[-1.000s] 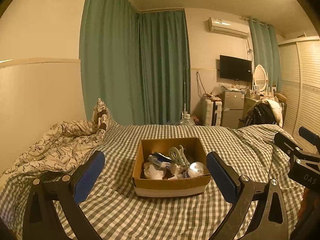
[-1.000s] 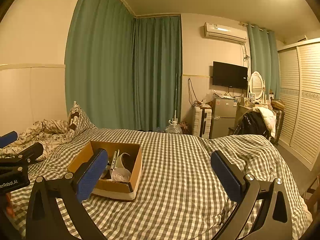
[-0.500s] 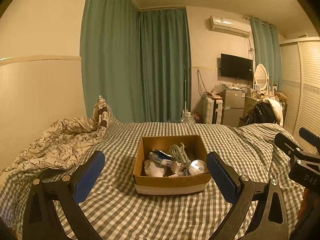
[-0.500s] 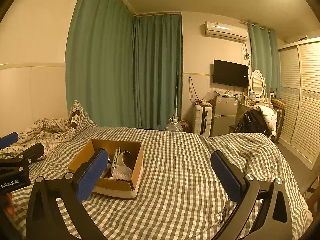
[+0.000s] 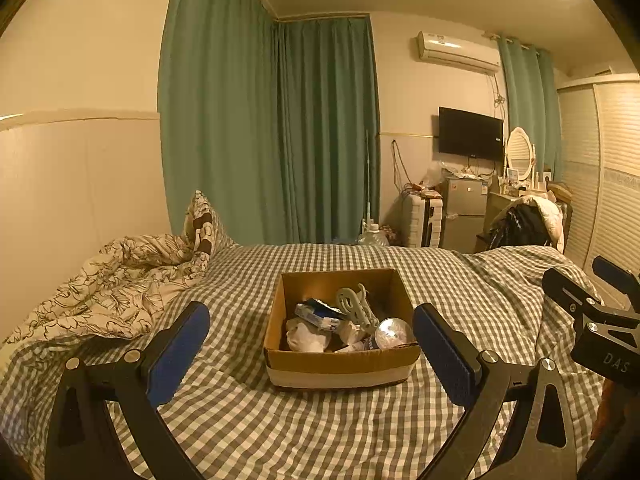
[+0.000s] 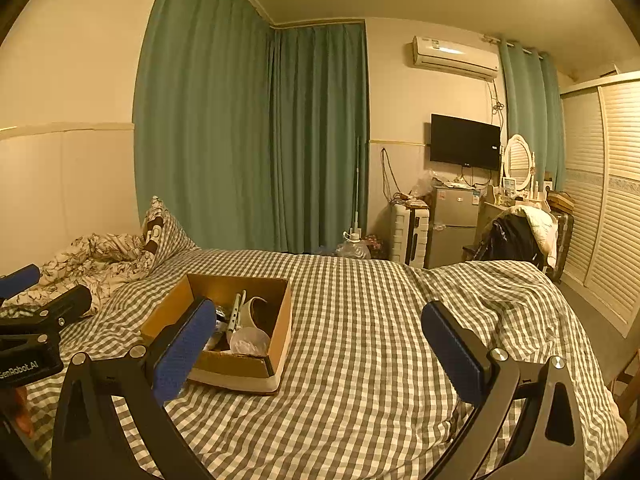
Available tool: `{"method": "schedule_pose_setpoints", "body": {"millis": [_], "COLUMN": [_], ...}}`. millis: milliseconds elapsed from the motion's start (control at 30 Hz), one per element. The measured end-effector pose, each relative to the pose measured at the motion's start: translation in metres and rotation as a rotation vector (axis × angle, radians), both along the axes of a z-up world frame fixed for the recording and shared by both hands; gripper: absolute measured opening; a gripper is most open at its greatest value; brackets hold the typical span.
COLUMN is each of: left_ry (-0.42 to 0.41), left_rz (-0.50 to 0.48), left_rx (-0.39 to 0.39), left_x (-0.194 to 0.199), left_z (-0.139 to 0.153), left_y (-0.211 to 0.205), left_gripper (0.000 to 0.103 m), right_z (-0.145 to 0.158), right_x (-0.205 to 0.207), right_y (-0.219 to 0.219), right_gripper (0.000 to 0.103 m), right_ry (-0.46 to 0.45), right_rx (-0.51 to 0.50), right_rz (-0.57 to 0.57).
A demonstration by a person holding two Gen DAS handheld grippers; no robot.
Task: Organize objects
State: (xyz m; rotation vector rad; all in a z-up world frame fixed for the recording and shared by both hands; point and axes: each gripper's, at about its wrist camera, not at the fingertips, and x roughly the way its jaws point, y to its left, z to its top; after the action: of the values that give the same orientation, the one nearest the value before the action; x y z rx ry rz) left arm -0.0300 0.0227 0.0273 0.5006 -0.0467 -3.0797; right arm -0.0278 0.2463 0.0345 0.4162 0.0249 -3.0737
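Note:
An open cardboard box (image 5: 340, 364) stands on the checked bed cover, right in front of my left gripper (image 5: 310, 344), which is open and empty just short of it. The box holds a pale green clip (image 5: 354, 306), a blue and white packet (image 5: 318, 314), crumpled white paper (image 5: 306, 338) and a shiny round lid (image 5: 394, 332). In the right wrist view the box (image 6: 240, 364) lies to the left, partly behind my left finger pad. My right gripper (image 6: 318, 350) is open and empty above bare bed cover.
A crumpled floral duvet (image 5: 120, 280) and a pillow (image 5: 202, 224) lie at the left by the wall. Green curtains (image 5: 272, 140) hang behind the bed. A fridge (image 5: 464, 216), a dressing table and a chair with clothes (image 5: 524, 224) stand at the far right.
Both views have tilted down slightly, so the box sits a little higher in the frames. Both grippers stay open and the box has not moved.

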Motion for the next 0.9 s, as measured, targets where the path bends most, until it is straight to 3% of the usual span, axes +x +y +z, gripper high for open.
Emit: {"method": "schedule_pose_setpoints", "body": {"millis": [900], "left_ry": [0.005], "left_rz": [0.017], "left_rx": [-0.014], "left_x": [0.0022], "left_z": [-0.0020], "left_y": [-0.0005], "left_gripper": [0.103], "right_z": [-0.0047], "right_x": [-0.0022], "right_y": [-0.0008], "right_gripper": [0.103], "right_ry": [-0.030], "right_rx": [-0.007], "right_rz": [0.007]}}
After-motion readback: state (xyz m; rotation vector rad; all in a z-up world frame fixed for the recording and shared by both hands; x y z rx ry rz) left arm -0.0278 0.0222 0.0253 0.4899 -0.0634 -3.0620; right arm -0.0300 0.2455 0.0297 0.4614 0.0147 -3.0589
